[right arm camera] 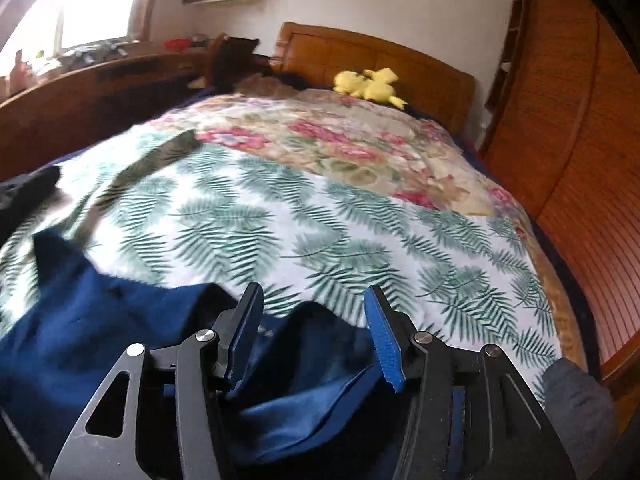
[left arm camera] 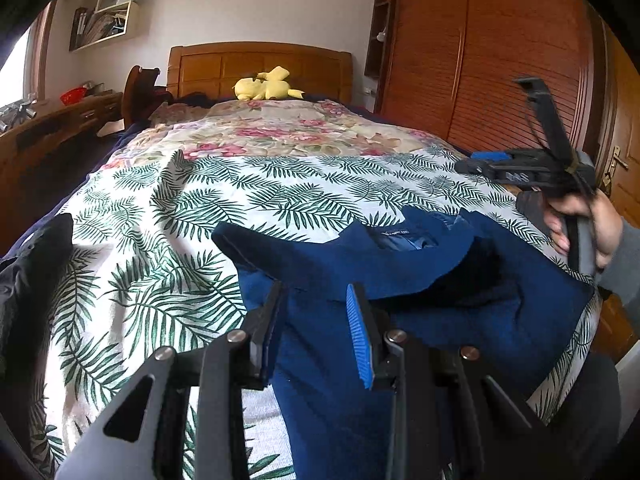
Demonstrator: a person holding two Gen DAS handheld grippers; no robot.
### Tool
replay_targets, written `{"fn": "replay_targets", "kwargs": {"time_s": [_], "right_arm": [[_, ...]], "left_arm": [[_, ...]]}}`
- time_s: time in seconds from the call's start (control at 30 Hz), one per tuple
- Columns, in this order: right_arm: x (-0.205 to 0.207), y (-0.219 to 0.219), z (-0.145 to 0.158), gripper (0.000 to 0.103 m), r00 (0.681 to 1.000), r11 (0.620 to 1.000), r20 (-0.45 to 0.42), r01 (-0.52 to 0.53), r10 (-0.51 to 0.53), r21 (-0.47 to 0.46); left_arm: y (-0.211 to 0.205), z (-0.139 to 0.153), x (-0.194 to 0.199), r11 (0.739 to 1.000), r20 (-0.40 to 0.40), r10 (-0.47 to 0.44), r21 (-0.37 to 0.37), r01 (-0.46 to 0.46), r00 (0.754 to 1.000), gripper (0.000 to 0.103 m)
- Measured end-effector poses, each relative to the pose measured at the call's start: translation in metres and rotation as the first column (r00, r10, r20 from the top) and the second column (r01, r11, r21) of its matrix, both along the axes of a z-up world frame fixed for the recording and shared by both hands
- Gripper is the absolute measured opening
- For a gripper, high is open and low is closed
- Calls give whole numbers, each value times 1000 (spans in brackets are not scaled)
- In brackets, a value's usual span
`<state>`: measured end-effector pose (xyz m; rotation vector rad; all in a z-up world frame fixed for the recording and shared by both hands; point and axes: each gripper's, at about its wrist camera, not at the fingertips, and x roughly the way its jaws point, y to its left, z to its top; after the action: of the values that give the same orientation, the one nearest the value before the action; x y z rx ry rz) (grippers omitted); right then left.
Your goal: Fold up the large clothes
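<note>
Surface: a bed spread with a white cotton sheet printed with green fern leaves [left arm camera: 280,192]; this bears the work.
Task's thing: a dark blue fleece garment with a sewn neck label [left arm camera: 400,264], lying rumpled on the near part of the fern sheet, neck opening facing up and away from the person, body running back toward the near edge.
Left gripper [left arm camera: 316,332]: jaws part open, a clear gap between the blue ribbed pads; blue fleece lies under and between them, but the pads do not appear to press on it.
Right gripper [right arm camera: 312,332]: jaws apart, wider than the left's, nothing clamped; it hangs over the garment's right side, fleece below and not between the pads so far as shows.
Right hand [left arm camera: 580,228]: seen from the left view, raised clear above the garment's right edge, grey sleeve at the wrist.
Deciding relation: the garment lies straight ahead of and below both pairs of fingers; its long axis seems to run near to far; the left gripper is judged the nearer to cloth.
Dark garment [left arm camera: 32,272]: black, heaped at the left edge of the bed, apart from the blue one.
Floral quilt [left arm camera: 288,128]: pink and cream, farther up the bed.
Yellow plush toy [left arm camera: 264,86]: against the wooden headboard [left arm camera: 224,64].
Louvred wooden wardrobe [left arm camera: 500,60]: right of the bed.
</note>
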<state>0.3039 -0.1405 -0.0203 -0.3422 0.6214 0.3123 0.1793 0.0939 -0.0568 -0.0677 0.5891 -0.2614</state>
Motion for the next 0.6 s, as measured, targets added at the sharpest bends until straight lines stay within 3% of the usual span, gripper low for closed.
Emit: {"fn": "replay_targets", "kwargs": {"time_s": [0.3,0.5,0.6], "right_arm": [[-46,5,-24,54,984,991,-116,-137,137,11],[-46,9,-47,55,970,987,-187,-158,155,-5],[-35,11,-61,55,950,985,-262,-172,168,9]], "left_arm": [[-4,-2,0,1000,-4,-10,11,11,1000,30],[-8,-3,0,1000,-5,-20,15,20,1000,30],[-9,-3,-1,1000,-4,-23,16,24,1000,30]]}}
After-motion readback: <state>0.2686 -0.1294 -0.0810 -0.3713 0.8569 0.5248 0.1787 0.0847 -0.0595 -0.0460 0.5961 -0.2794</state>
